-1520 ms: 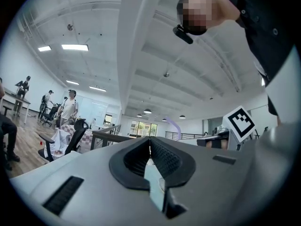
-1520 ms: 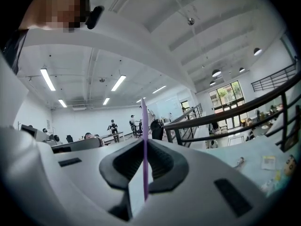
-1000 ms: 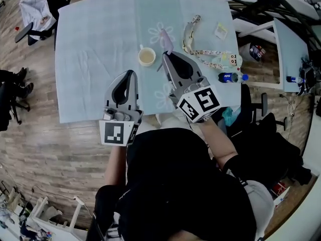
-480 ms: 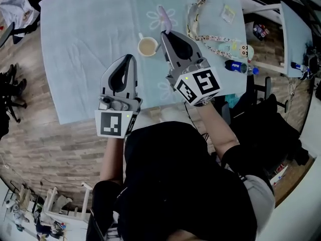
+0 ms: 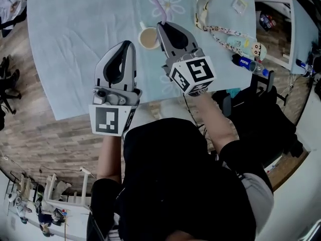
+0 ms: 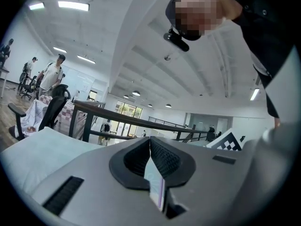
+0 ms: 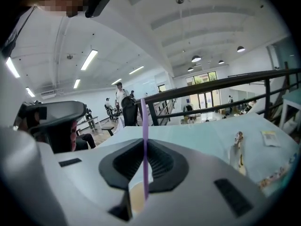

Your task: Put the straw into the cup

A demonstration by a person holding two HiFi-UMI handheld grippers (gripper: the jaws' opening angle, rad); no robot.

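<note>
Right gripper view: the straw (image 7: 144, 119) is clamped upright between the closed jaws of the right gripper (image 7: 144, 144), and the cup (image 7: 136, 197) is glimpsed just below through the gap, drink showing. In the head view the cup is seen on the table (image 5: 75, 44), just beside that gripper's tip. The left gripper (image 5: 129, 44) is shut on nothing, near the cup. A miss can be feared: the straw's lower end is hidden, so the rim could be struck and the cup tipped.

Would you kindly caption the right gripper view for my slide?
Right tongs shut on an upright purple straw, cup visible just below.
</note>
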